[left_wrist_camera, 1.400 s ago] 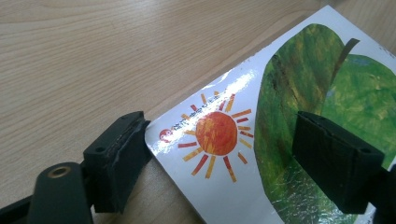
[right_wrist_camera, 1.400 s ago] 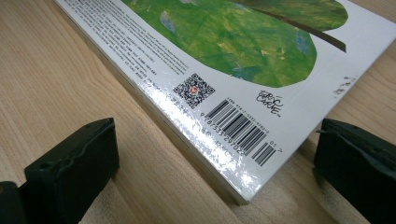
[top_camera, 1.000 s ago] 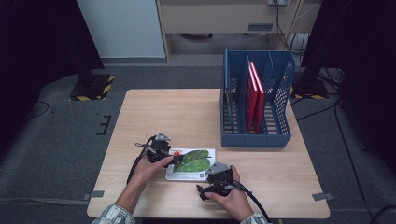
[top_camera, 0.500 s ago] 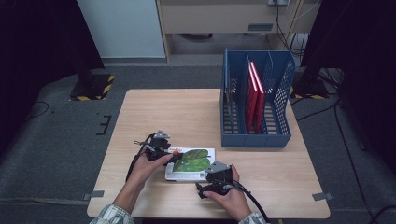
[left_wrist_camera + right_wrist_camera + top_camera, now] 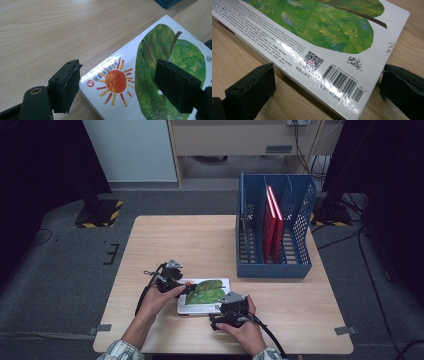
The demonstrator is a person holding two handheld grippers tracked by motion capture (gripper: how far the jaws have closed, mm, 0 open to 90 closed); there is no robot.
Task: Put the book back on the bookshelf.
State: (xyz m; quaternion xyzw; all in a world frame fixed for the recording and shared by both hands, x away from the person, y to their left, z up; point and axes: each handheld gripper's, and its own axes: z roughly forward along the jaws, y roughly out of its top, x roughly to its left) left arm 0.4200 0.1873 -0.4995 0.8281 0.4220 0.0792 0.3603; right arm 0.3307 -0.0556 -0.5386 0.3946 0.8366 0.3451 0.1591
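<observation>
A glossy picture book (image 5: 205,295) with a big green leaf and an orange sun on its cover lies flat near the table's front edge. My left gripper (image 5: 181,285) is at the book's left end. In the left gripper view its jaws are open (image 5: 117,87): one is beside the sun corner of the book (image 5: 117,82), the other above the leaf. My right gripper (image 5: 220,315) is at the book's front right corner. In the right gripper view the wide-open jaws (image 5: 327,92) flank the barcode corner of the book (image 5: 342,80), with the pad tips close to its edges.
A blue mesh file rack (image 5: 275,265) stands at the table's right back and holds red books (image 5: 272,220) upright in a middle slot. Bare wooden table (image 5: 185,240) lies behind and to the left of the book. Cables trail from both grippers toward the front edge.
</observation>
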